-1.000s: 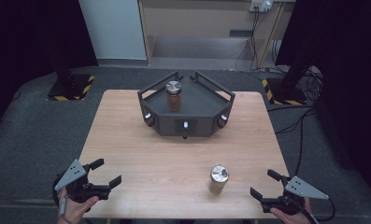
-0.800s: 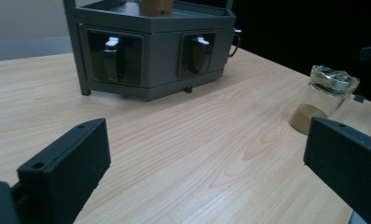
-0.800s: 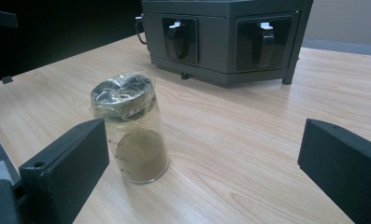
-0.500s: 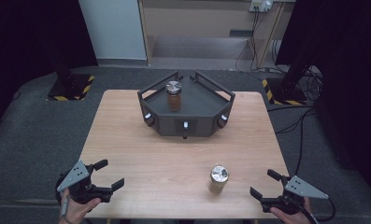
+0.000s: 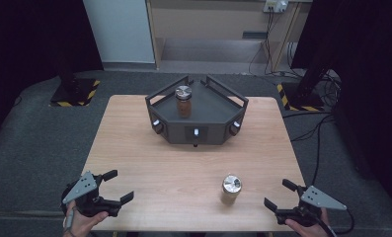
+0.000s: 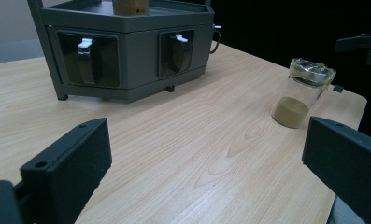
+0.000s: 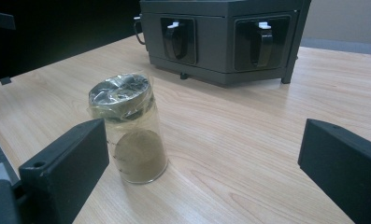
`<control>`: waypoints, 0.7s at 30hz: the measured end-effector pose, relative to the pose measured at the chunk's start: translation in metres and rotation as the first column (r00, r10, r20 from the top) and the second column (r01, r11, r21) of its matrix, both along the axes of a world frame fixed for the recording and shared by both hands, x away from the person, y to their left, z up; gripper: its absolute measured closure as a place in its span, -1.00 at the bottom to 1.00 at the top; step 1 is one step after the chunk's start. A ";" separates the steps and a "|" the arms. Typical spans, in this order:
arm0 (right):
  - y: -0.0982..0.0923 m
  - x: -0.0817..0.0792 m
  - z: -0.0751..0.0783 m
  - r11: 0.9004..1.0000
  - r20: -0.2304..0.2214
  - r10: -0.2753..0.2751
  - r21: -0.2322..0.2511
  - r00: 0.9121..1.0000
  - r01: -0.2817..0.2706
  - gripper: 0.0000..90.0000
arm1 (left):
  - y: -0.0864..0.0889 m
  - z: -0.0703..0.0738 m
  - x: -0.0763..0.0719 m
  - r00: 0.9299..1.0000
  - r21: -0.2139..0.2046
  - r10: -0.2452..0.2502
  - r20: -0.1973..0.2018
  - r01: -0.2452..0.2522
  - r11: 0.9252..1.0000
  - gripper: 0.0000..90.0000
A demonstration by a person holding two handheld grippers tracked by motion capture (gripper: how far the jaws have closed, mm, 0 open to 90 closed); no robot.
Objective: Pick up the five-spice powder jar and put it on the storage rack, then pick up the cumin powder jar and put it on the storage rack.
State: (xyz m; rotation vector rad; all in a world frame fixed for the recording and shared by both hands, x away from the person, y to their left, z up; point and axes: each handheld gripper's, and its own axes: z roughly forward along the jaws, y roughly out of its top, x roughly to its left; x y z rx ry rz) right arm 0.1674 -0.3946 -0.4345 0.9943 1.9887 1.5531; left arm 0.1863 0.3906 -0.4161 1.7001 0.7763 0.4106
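A dark grey hexagonal stand [image 5: 196,123] sits at the wooden table's [image 5: 134,148] far middle — a brown jar [image 5: 183,101] upright on top (silver lid).

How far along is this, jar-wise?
Done: one jar already stands on the grey stand. In hand: nothing; the left gripper and right gripper are both open at the table's near edge. Left: the second jar, standing on the table nearest the right gripper, is ungrasped.

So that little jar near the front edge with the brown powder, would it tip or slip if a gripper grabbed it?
The jar stands tall and narrow, so a push up near its lid might tip it. It holds little powder, so it is probably light. Its clear wall looks smooth, and the wrinkled film over the lid could be slippery.
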 end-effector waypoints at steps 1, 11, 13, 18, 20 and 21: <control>0.000 0.000 0.000 1.000 0.002 0.000 0.000 1.000 0.000 -0.95 | 0.000 0.000 0.000 1.000 0.000 0.000 0.000 0.000 1.000 -0.99; 0.000 0.001 0.000 1.000 -0.002 0.004 0.001 1.000 -0.004 -0.95 | 0.001 0.000 -0.001 1.000 0.000 -0.004 0.001 0.004 1.000 -0.99; -0.001 0.000 0.000 1.000 -0.003 0.002 0.007 1.000 -0.002 -0.95 | 0.000 0.000 -0.001 1.000 -0.001 -0.004 0.003 0.004 1.000 -0.99; -0.002 0.000 0.001 1.000 -0.005 0.014 0.000 1.000 -0.014 -0.94 | 0.000 0.000 -0.001 1.000 0.001 -0.002 0.000 0.002 1.000 -0.99; -0.002 0.000 0.002 1.000 -0.003 0.015 -0.008 1.000 -0.015 -0.95 | 0.000 0.000 -0.001 1.000 0.002 0.001 0.004 -0.001 1.000 -0.99; -0.003 0.000 0.003 1.000 -0.005 0.019 0.004 1.000 -0.019 -0.95 | 0.000 0.000 -0.001 1.000 0.000 0.003 0.003 -0.003 1.000 -0.99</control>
